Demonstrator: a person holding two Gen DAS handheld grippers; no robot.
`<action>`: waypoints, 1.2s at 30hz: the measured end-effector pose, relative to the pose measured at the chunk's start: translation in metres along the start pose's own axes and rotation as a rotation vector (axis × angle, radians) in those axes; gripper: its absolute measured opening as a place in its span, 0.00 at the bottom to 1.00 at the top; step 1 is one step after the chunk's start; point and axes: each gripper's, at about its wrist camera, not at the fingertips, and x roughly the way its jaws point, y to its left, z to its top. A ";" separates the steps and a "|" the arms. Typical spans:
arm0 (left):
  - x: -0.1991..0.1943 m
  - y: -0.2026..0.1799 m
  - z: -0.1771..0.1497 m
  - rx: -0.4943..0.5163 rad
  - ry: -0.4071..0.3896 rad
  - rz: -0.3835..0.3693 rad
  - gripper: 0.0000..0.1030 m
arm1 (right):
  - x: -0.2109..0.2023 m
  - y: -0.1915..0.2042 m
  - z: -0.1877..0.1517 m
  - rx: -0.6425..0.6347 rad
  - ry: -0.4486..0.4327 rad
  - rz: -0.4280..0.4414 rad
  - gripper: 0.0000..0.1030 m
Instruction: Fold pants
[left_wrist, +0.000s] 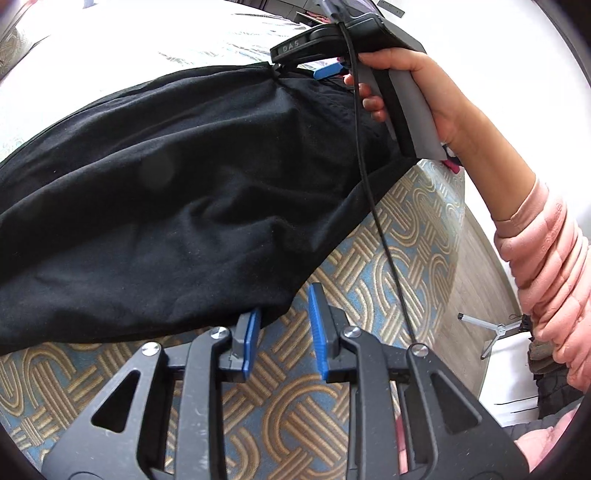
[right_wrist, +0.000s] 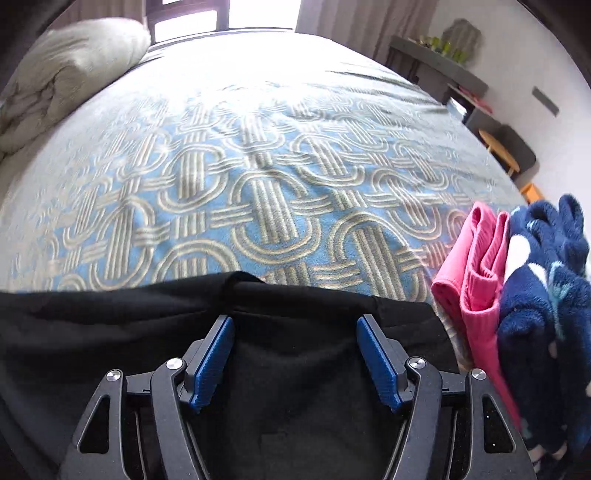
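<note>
Black pants (left_wrist: 177, 206) were spread across the patterned bedspread (left_wrist: 388, 240). Left gripper (left_wrist: 284, 325): jaws slightly parted, nothing pinched, the hem just touching the left pad. Right gripper (right_wrist: 295, 354): jaws spread wide above the pants, gripping nothing. Pink garment (right_wrist: 476, 284) lay alongside.

The left tongs (left_wrist: 286, 325) are pointing steeply downward with jaws narrowly parted. The right tongs (right_wrist: 295, 354) are standing with jaws wide apart, gripped by the right hand (left_wrist: 410, 85), forearm extended.
</note>
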 end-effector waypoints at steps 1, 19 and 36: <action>-0.006 0.004 -0.002 -0.012 -0.003 -0.018 0.25 | -0.005 -0.002 0.000 0.035 -0.007 0.009 0.67; -0.257 0.241 -0.148 -0.668 -0.480 0.414 0.34 | -0.152 0.269 -0.057 -0.549 -0.174 0.402 0.69; -0.243 0.346 -0.143 -0.819 -0.616 0.271 0.61 | -0.133 0.591 -0.008 -0.778 -0.007 0.596 0.69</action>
